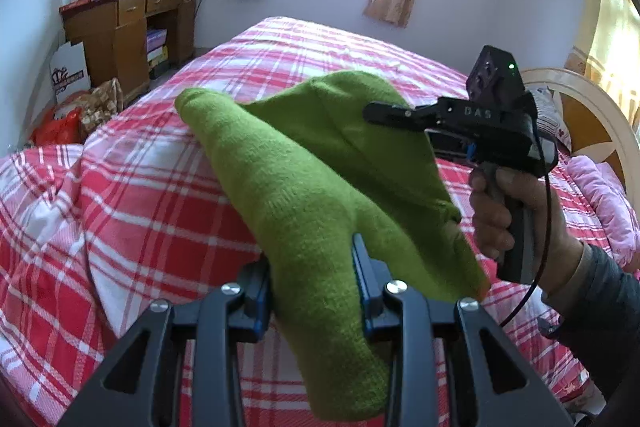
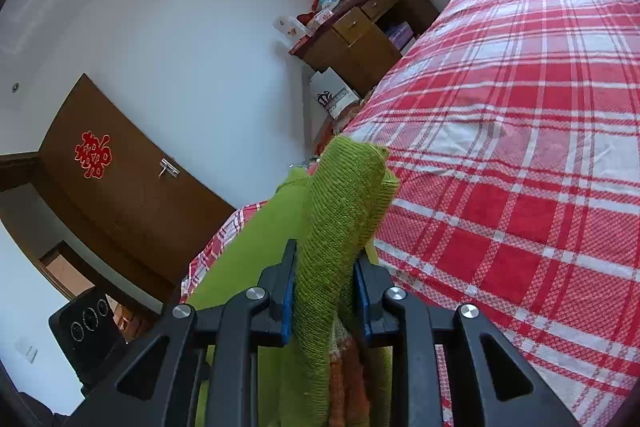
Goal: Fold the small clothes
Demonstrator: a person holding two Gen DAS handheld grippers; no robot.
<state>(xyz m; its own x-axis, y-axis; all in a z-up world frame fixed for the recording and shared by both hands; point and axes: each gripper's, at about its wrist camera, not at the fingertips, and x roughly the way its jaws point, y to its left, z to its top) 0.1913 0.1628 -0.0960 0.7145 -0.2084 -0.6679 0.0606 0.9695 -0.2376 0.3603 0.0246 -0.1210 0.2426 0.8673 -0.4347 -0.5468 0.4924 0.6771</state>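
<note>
A green knitted garment (image 1: 304, 179) hangs in the air above the bed, stretched between both grippers. My left gripper (image 1: 314, 287) is shut on a bunched fold of it, and the cloth droops down past the fingers. In the left wrist view my right gripper (image 1: 374, 113) comes in from the right, held by a hand (image 1: 492, 215), clamped on the garment's far edge. In the right wrist view my right gripper (image 2: 326, 283) is shut on a thick ribbed green edge (image 2: 344, 195), with some orange knit showing below the fingers.
The bed with a red and white plaid sheet (image 1: 160, 195) lies below. A wooden desk (image 1: 120, 27) piled with boxes stands at the far left wall. A pink cloth (image 1: 604, 195) and the headboard (image 1: 592, 115) are at the right. A brown door (image 2: 120, 179) shows in the right wrist view.
</note>
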